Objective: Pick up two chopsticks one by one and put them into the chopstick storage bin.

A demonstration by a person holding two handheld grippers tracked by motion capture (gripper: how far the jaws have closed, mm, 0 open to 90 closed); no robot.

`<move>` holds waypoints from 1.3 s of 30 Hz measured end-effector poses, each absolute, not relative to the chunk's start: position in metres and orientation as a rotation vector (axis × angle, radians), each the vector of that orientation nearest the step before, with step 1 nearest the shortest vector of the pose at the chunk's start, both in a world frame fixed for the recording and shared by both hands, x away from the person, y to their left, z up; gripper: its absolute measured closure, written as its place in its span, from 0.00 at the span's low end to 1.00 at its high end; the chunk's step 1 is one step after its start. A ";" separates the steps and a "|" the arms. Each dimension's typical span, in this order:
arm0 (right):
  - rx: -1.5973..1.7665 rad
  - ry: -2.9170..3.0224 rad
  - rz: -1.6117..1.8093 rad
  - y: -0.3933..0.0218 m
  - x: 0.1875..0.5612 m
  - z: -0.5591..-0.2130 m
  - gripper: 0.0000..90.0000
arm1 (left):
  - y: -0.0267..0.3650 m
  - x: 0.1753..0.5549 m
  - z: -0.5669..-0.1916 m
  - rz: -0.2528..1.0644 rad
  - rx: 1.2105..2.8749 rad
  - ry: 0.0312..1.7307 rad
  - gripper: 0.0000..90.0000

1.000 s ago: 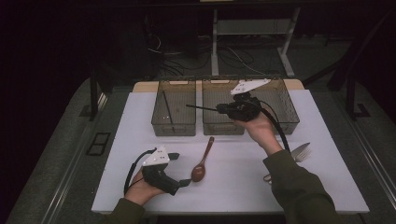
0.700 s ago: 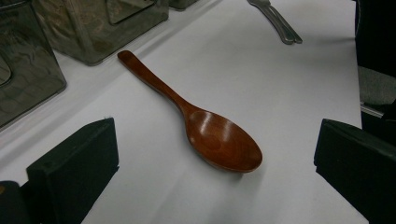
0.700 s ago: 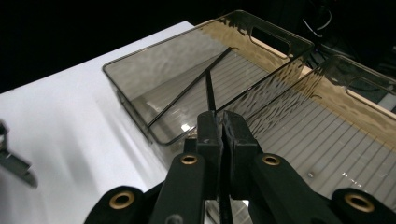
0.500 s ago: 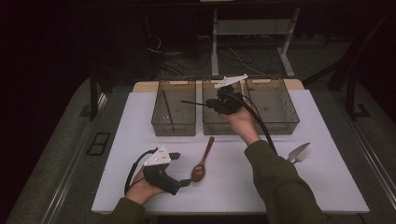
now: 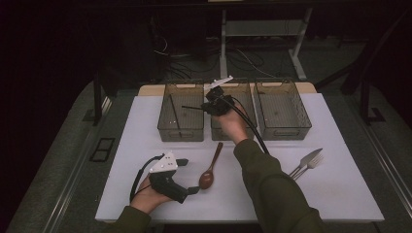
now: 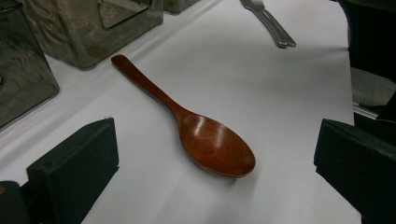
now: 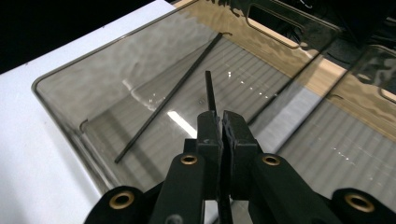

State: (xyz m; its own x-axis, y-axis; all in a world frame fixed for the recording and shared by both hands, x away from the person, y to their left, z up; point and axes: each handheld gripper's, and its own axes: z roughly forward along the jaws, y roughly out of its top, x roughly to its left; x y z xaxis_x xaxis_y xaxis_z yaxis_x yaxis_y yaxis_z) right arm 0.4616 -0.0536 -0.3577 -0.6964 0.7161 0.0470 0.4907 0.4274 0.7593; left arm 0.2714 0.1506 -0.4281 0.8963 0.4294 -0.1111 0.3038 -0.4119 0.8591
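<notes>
Right gripper view: the right gripper (image 7: pixel 219 126) clamps a thin black chopstick (image 7: pixel 209 91) pointing ahead over the left clear plastic bin (image 7: pixel 60 93), where its twin (image 7: pixel 168 98) lies slantwise

Spoon (image 6: pixel 205 135): I see brown wood, smooth, with a lacquered sheen on the bowl. Bins (image 5: pixel 180 116): I read them as smoky see-through plastic, glossy, with ribbed floors. Chopstick (image 7: pixel 210 93): black, thin, matt. Fork (image 5: pixel 307 162): bright polished metal. Table cover (image 6: pixel 261 93): I note a white, matt, smooth sheet. Right gripper (image 7: pixel 222 119): matt black plastic with brass-coloured fittings.
</notes>
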 end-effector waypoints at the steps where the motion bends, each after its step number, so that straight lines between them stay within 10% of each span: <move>1: 1.048 2.401 1.138 -0.051 0.464 -0.359 0.96 | 0.150 0.271 -0.428 0.150 2.030 0.535 0.00; 20: 1.113 2.440 1.078 -0.009 0.481 -0.380 0.94 | 0.151 0.271 -0.428 0.144 2.026 0.535 0.00; 39: 1.039 2.461 1.232 -0.021 0.464 -0.359 0.53 | 0.152 0.272 -0.428 0.148 2.034 0.533 0.00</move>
State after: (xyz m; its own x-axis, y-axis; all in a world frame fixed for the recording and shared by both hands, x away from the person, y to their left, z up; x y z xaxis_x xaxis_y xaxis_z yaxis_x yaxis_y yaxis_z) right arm 0.4637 -0.0214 -0.3589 -0.7331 0.6683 0.1262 0.5016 0.4059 0.7640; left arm 0.2719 0.1519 -0.4279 0.8959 0.4292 -0.1148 0.3085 -0.4151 0.8559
